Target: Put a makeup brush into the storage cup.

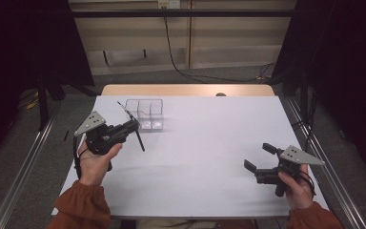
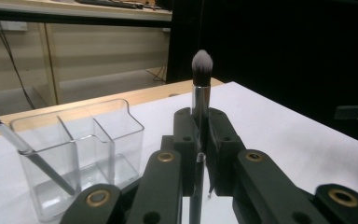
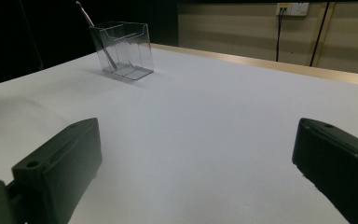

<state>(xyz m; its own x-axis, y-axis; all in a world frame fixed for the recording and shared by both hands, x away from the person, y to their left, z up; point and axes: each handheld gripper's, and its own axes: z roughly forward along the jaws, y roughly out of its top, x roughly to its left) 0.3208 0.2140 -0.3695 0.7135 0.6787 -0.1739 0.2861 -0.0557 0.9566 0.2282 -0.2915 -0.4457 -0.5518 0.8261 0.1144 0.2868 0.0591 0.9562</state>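
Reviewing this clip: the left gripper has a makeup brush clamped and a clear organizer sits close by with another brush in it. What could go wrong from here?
1. The left gripper pinches the makeup brush on its thin handle, so it could pivot or slip in the jaws.
2. The clear organizer looks light; a knock on its rim might tip or push it.
3. The second brush leans across one compartment and may block the way in.

I see rust-orange sleeves with gathered cuffs on both forearms. My left gripper is matte black, topped by a grey three-cornered plate dotted with small holes; brass-ringed pivots mark its linkage. My right gripper looks the same, with blocky black jaws.
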